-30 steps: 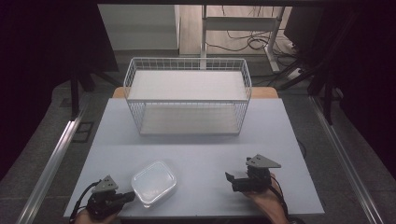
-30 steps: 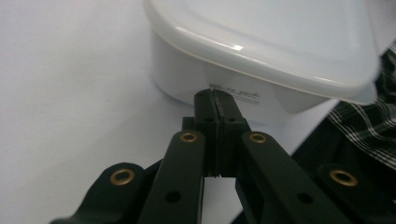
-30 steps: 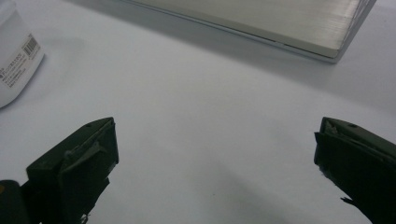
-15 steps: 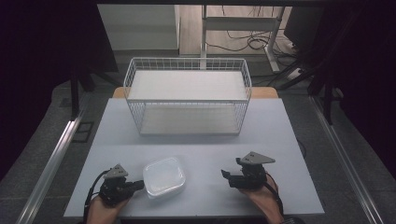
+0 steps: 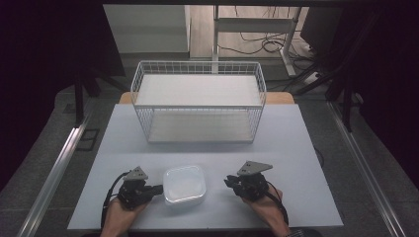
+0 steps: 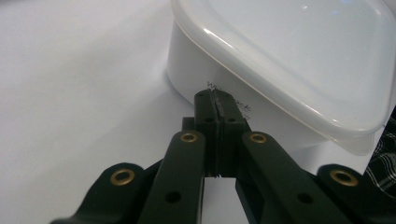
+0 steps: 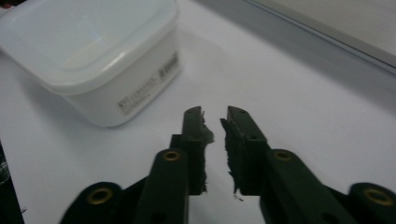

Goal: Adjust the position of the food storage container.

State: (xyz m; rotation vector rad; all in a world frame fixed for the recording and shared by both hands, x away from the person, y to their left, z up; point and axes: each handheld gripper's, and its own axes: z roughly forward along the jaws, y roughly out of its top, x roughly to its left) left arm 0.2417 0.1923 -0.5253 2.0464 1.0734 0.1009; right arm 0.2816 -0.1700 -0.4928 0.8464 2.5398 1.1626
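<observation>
A white lidded plastic container (image 5: 184,184) sits on the near part of the pale table (image 5: 296,148), at about 6 o'clock from the wire basket (image 5: 197,101) that stands well apart toward the far edge. The left gripper (image 5: 159,189) lies at the container's 9 o'clock with its jaws pressed flat together; in the left gripper view the clenched tips (image 6: 215,100) meet the container's side wall (image 6: 196,70) just under the lid's rim, gripping nothing, which reads as a nudge or a brace against the wall, not a grasp. The right gripper (image 5: 229,181) rests at the container's 3 o'clock, near but apart from it, its jaws parted a little with worn padding showing (image 7: 215,122) and nothing between them. That placement, one tool on each flank, suggests the pair is set to steady or lift the container, probably toward the basket at 12 o'clock.
</observation>
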